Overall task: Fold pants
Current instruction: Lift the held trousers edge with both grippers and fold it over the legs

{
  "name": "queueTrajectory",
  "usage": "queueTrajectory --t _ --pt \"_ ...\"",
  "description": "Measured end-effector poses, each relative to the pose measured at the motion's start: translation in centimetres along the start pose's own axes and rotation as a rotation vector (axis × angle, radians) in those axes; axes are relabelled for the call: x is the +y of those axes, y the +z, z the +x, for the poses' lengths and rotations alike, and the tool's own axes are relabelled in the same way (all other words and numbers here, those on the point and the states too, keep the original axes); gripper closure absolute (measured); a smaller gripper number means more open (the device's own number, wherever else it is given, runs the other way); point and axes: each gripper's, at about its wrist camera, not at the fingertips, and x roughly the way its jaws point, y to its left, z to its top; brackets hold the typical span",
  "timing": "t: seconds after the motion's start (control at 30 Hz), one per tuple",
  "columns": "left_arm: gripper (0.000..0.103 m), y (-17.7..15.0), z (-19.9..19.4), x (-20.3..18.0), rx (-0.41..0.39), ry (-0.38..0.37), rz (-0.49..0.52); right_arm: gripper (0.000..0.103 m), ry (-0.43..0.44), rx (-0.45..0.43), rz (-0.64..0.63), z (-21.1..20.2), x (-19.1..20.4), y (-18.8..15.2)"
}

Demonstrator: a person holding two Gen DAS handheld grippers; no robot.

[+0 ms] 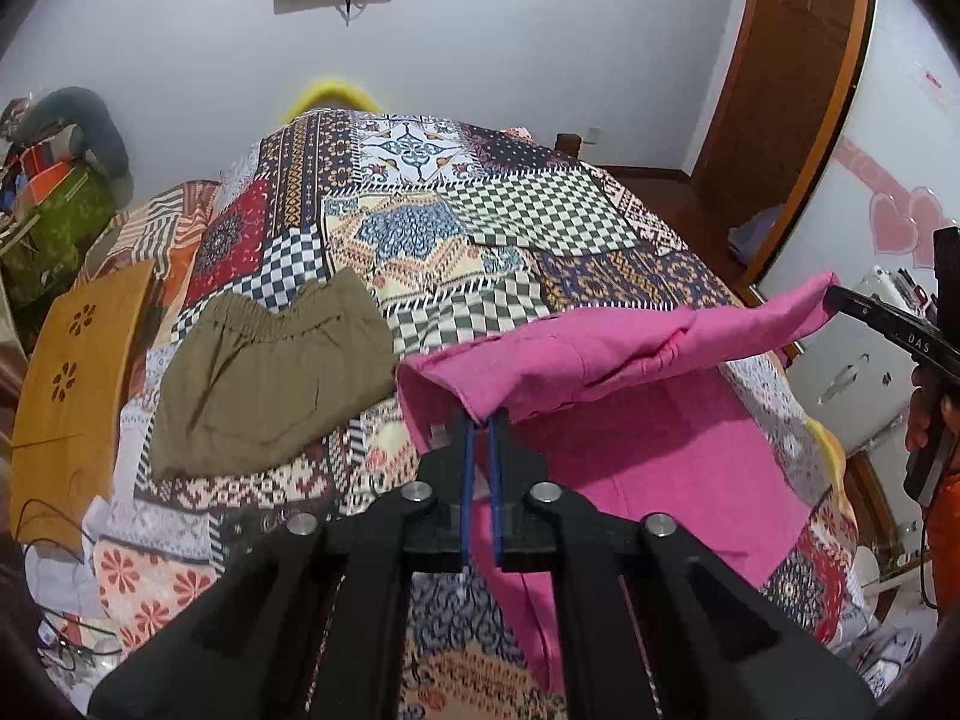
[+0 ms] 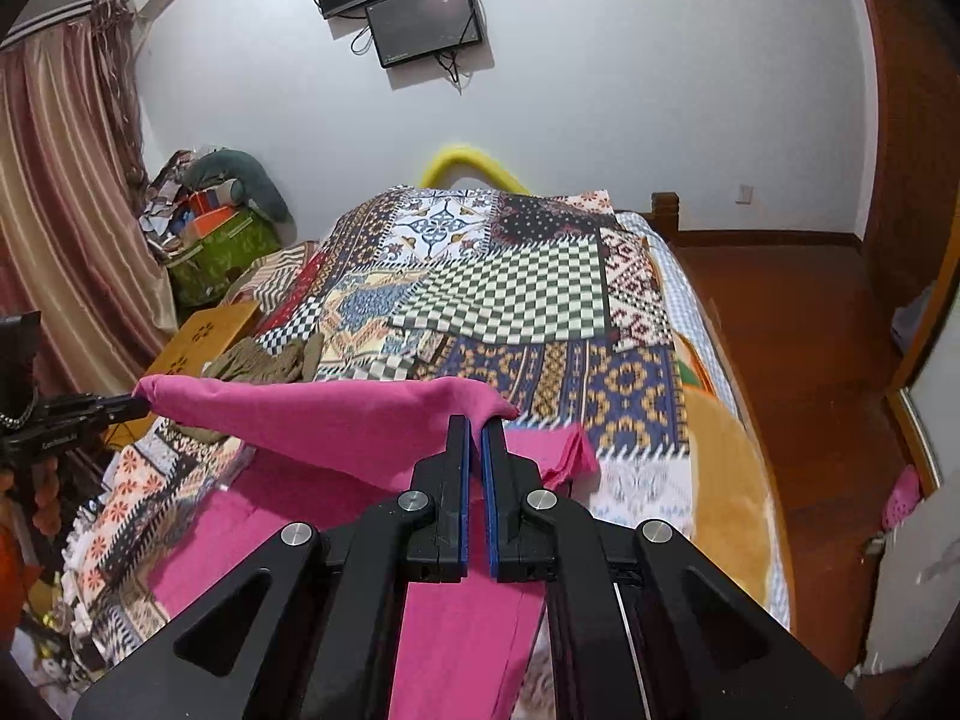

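Pink pants (image 1: 606, 396) are held up over a bed with a patchwork cover (image 1: 480, 222). My left gripper (image 1: 482, 420) is shut on one corner of the pants' top edge. My right gripper (image 2: 477, 420) is shut on the other corner, and it shows at the right of the left wrist view (image 1: 834, 294). The edge of the pink pants (image 2: 336, 414) stretches between the two grippers, and the rest hangs down onto the bed below. My left gripper also shows at the left of the right wrist view (image 2: 141, 405).
Folded olive pants (image 1: 270, 372) lie on the bed left of the pink ones. A small wooden table (image 1: 78, 384) stands at the bed's left edge. Boxes and bags (image 2: 216, 234) pile by the curtain. Wooden floor (image 2: 798, 324) runs along the right.
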Motion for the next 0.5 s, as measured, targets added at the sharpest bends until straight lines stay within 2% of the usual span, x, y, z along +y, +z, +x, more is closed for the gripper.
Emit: queueTrajectory --t 0.33,0.5 --pt "0.100 -4.1 0.3 -0.4 0.060 -0.032 -0.020 0.100 -0.004 0.078 0.002 -0.6 0.3 -4.9" --pt "0.100 -5.8 1.3 -0.4 0.103 -0.022 -0.039 0.099 -0.009 0.126 0.015 -0.3 0.2 -7.4"
